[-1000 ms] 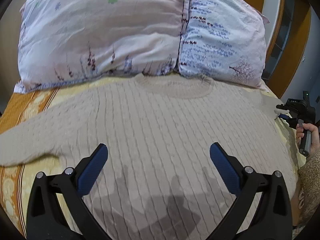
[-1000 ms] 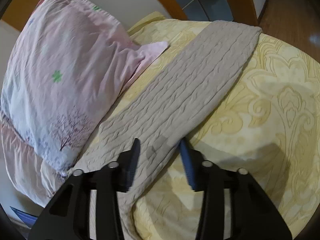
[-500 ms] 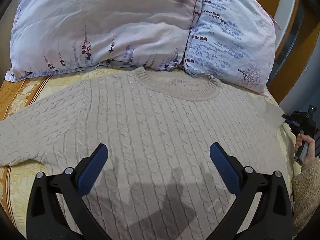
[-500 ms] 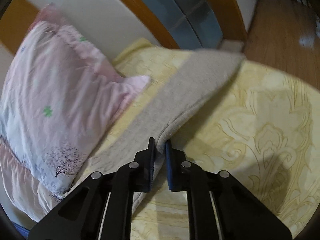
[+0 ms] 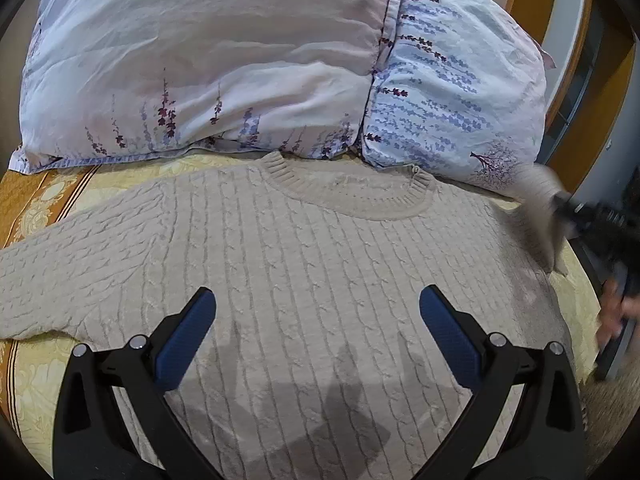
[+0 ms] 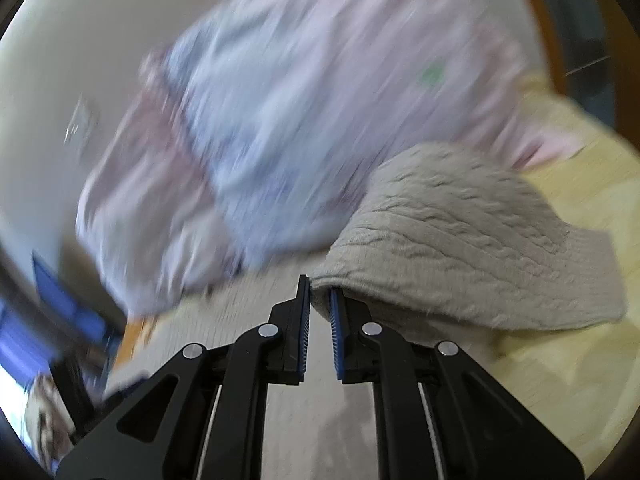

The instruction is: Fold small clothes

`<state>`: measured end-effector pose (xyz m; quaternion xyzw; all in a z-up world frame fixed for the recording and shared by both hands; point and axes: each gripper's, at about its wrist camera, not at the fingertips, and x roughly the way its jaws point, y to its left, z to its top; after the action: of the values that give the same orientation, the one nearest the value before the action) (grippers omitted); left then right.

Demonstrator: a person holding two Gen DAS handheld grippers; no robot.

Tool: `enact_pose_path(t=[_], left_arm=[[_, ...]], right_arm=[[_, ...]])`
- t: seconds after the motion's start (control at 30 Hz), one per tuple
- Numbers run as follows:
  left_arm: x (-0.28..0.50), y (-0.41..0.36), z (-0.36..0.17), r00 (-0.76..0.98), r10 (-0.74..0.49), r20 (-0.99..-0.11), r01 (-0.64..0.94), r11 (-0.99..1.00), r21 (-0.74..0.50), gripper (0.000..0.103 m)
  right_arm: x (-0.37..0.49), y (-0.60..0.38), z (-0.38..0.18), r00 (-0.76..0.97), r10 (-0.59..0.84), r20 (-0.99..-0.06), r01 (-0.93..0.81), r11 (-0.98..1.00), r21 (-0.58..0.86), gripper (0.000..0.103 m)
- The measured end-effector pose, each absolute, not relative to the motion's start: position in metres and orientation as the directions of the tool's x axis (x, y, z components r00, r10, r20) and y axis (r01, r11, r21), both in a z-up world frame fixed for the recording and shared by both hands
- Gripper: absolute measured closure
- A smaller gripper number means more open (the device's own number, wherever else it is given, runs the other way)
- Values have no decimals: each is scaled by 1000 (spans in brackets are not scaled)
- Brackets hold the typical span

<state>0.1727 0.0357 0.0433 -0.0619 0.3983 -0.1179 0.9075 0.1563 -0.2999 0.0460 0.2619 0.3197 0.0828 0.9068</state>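
Note:
A beige cable-knit sweater (image 5: 312, 264) lies flat on the bed, collar toward the pillows, one sleeve stretched out to the left. My left gripper (image 5: 318, 312) hovers open over its chest with nothing between the blue pads. In the right wrist view my right gripper (image 6: 319, 292) is shut on the edge of the other sleeve (image 6: 460, 248), which is lifted and draped back over itself. The left wrist view shows that same right gripper (image 5: 592, 220) as a blur at the far right, with the raised sleeve (image 5: 540, 196) hanging from it.
Two floral pillows (image 5: 224, 64) lie against the headboard just past the collar. The yellow patterned bedspread (image 5: 36, 364) shows around the sweater. A wooden bed frame (image 5: 568, 92) stands at the right, and a person's hand (image 5: 612, 312) holds the right gripper's handle.
The right gripper closed on the sleeve's edge, then lifted and swung it inward while rolling; its view is now blurred. The left gripper drifted slightly and stayed open.

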Motion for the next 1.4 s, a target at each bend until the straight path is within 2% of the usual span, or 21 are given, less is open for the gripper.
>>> enact_pose_path(t=[0.1, 0.17, 0.2, 0.23, 0.3, 0.33, 0.47, 0.6, 0.67, 0.7, 0.73, 0.83, 0.9, 1.0, 1.07, 1.13, 1.17, 1.2, 1.23, 1.27, 1.4], left_arm=[[174, 35, 44, 655, -286, -700, 172, 958, -230, 2], [174, 35, 45, 656, -307, -689, 179, 951, -253, 2], [174, 36, 45, 657, -318, -683, 184, 947, -265, 2], [175, 36, 45, 656, -327, -681, 188, 944, -272, 2], [175, 36, 45, 651, -341, -679, 197, 939, -283, 2], [175, 36, 45, 647, -347, -679, 200, 936, -288, 2], [177, 38, 44, 629, -389, -673, 225, 920, -322, 2], [180, 42, 44, 615, -419, -668, 227, 906, -359, 2], [182, 47, 45, 619, -439, -652, 217, 892, -395, 2], [184, 52, 44, 615, -459, -641, 206, 879, -431, 2], [186, 55, 44, 607, -476, -637, 199, 866, -459, 2], [192, 65, 41, 578, -529, -621, 176, 824, -538, 2], [195, 73, 40, 576, -549, -605, 163, 803, -574, 3], [199, 83, 37, 569, -582, -581, 140, 765, -629, 6], [200, 89, 34, 561, -612, -557, 123, 728, -675, 6], [200, 94, 30, 558, -634, -535, 101, 692, -715, 6], [200, 95, 29, 559, -638, -529, 93, 683, -725, 6], [199, 97, 27, 558, -640, -528, 82, 676, -733, 6], [199, 97, 26, 553, -643, -529, 74, 671, -738, 6], [198, 97, 24, 547, -647, -530, 67, 666, -743, 7], [198, 94, 20, 526, -661, -535, 52, 653, -756, 18]], right_arm=[[169, -273, 13, 691, 376, -617, 15, 846, 532, 92], [169, -268, 1, 670, 382, -637, 26, 845, 534, 90], [168, -273, -1, 664, 396, -634, 37, 829, 557, 84], [166, -278, -2, 664, 412, -625, 48, 810, 585, 68], [160, -296, 0, 694, 428, -579, 85, 750, 656, 46], [155, -307, 0, 715, 419, -561, 108, 725, 680, 44], [144, -354, -7, 772, 351, -531, 240, 612, 754, 45], [135, -383, -9, 800, 216, -560, 367, 563, 740, 48], [132, -393, -8, 793, 150, -590, 415, 576, 704, 63], [134, -398, -7, 778, 107, -620, 449, 595, 667, 78], [135, -400, -7, 766, 84, -637, 464, 614, 639, 88], [142, -384, 16, 760, -18, -650, 454, 730, 511, 93], [144, -362, 39, 791, -39, -611, 383, 809, 445, 93], [154, -310, 72, 838, 50, -543, 206, 893, 400, 93], [164, -259, 88, 841, 168, -515, 45, 926, 376, 93], [178, -213, 89, 795, 304, -525, -104, 921, 376, 92], [184, -193, 85, 758, 363, -542, -164, 910, 380, 90], [191, -167, 77, 690, 445, -571, -242, 886, 396, 80], [196, -146, 68, 623, 497, -603, -291, 864, 411, 64], [196, -133, 61, 581, 522, -624, -313, 851, 421, 59], [179, -162, 55, 612, 540, -579, -271, 830, 488, 55]])
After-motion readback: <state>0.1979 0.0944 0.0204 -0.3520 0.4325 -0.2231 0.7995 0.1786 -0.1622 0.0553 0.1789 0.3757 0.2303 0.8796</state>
